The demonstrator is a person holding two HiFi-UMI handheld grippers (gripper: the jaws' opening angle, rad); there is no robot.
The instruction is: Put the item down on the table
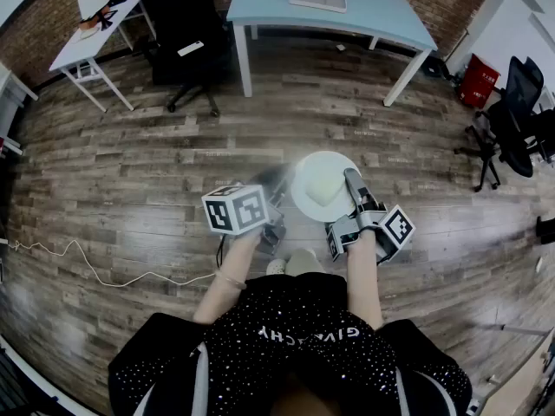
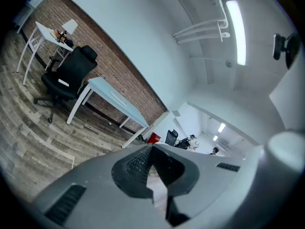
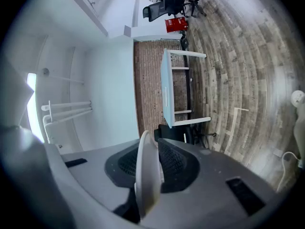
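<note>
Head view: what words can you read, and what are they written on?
"GIVENCHY": white letters, upside down in this view, on the person's black shirt.
The marker cube on each gripper shows only black-and-white square patterns, no words.
The white plate shows no print.

The person wears a black top [image 1: 286, 354] speckled all over with tiny white dots, with a line of white lettering [image 1: 308, 334] across the chest. The forearms are uncovered. A thin band [image 1: 229, 277] circles the left wrist. Both grippers are smooth light grey, with black ribbed pads [image 2: 135, 165] lining the jaws. The left gripper [image 1: 276, 182] carries a white cube [image 1: 236, 209] with black square markers at its 7 o'clock. The right gripper [image 1: 350, 180] has a matching cube [image 1: 395, 230] at its 4 o'clock.
</note>
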